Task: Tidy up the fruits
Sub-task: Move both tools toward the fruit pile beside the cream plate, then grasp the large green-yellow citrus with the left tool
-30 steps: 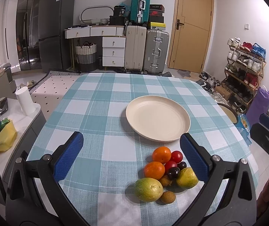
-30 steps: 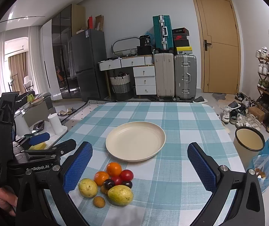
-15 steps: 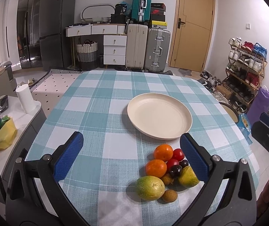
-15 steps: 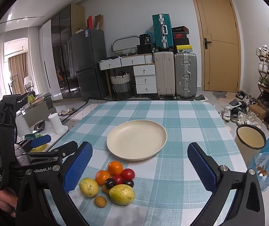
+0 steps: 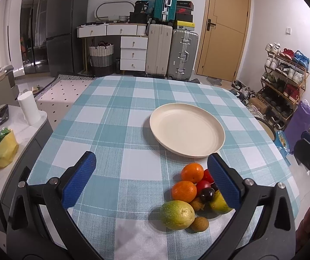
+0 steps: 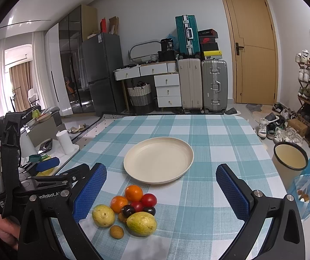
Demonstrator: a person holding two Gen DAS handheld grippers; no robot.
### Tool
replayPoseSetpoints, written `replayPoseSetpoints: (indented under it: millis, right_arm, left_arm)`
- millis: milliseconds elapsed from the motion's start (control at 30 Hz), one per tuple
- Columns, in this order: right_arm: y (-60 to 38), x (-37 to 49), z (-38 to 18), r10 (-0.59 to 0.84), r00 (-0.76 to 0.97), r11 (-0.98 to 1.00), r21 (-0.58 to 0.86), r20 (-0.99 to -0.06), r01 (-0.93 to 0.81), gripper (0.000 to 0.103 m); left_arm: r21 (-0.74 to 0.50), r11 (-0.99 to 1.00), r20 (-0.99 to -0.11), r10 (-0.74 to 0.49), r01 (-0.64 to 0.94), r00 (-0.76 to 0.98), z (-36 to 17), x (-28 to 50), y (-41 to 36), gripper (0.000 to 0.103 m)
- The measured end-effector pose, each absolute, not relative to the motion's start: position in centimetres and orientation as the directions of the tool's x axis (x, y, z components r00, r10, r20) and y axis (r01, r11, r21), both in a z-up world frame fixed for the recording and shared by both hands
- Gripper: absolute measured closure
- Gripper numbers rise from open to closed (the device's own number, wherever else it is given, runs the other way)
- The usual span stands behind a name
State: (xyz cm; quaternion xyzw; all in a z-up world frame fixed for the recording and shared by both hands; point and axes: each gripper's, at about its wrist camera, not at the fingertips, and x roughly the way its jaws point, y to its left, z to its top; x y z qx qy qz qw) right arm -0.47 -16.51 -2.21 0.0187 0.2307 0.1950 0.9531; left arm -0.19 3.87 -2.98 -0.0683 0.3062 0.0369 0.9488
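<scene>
Nothing sorted yet: the plate (image 5: 186,130) sits bare, the fruit pile (image 6: 131,210) untouched on the surface, left gripper (image 5: 152,182) and right gripper (image 6: 161,191) both spread wide, holding nothing.

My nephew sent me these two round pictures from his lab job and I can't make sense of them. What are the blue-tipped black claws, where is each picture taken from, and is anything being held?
No robot here: a person holds a two-finger gripper in each hand. Each round picture comes from a fisheye camera on one gripper, looking forward between its blue pads. The left gripper and right gripper are both open and hold nothing. On the checked tablecloth lies an empty cream plate. Nearer the cameras sits a cluster of fruit: two oranges, red tomatoes, dark plums, two yellow-green fruits and small brown kiwis.
</scene>
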Motion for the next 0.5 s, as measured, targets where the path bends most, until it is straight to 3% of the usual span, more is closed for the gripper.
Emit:
replayPoseSetpoints:
  millis: [500]
  right_arm:
    - [-16.9,0.5,-3.8,0.388,0.801,0.921,0.15,-0.457,-0.36,0.0]
  left_arm:
    - [-0.184,0.983,-0.668,-0.117,-0.01,0.735,-7.1,1.1,4.7,0.001]
